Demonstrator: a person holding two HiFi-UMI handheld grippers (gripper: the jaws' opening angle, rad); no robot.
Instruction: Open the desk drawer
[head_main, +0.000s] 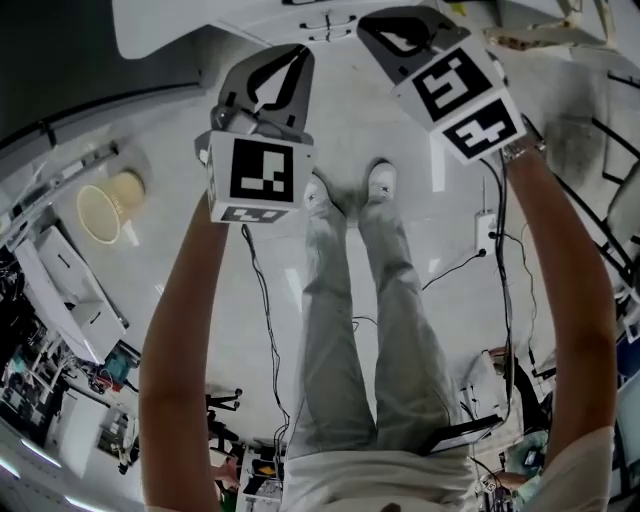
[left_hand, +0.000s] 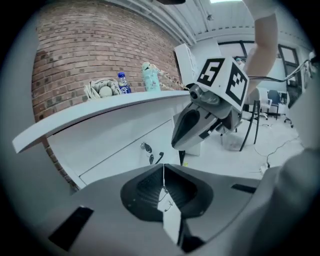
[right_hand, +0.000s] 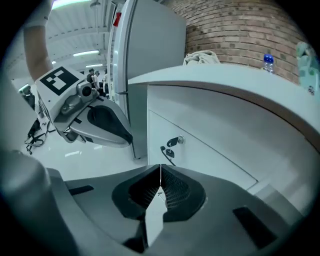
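The white desk (left_hand: 100, 112) stands against a brick wall, and its drawer front (left_hand: 125, 150) is closed. On the drawer's end sit a small round lock (left_hand: 146, 147) and a black handle (left_hand: 159, 158); the right gripper view also shows the handle (right_hand: 167, 154) and the lock (right_hand: 176, 141). My left gripper (left_hand: 163, 169) is shut and empty, pointing at the handle from a short way off. My right gripper (right_hand: 160, 171) is shut and empty too, aimed at the same handle. In the head view both hang side by side above the floor, left gripper (head_main: 288, 62) and right gripper (head_main: 395, 38), short of the desk edge (head_main: 200, 30).
On the desk top are a water bottle (left_hand: 123, 83), a teal container (left_hand: 151, 78) and a basket of cloth (left_hand: 102, 89). A tall white cabinet (right_hand: 145, 45) stands at the desk's end. Cables (head_main: 262, 300) and a power strip (head_main: 486, 235) lie on the floor beside the person's legs (head_main: 360, 320).
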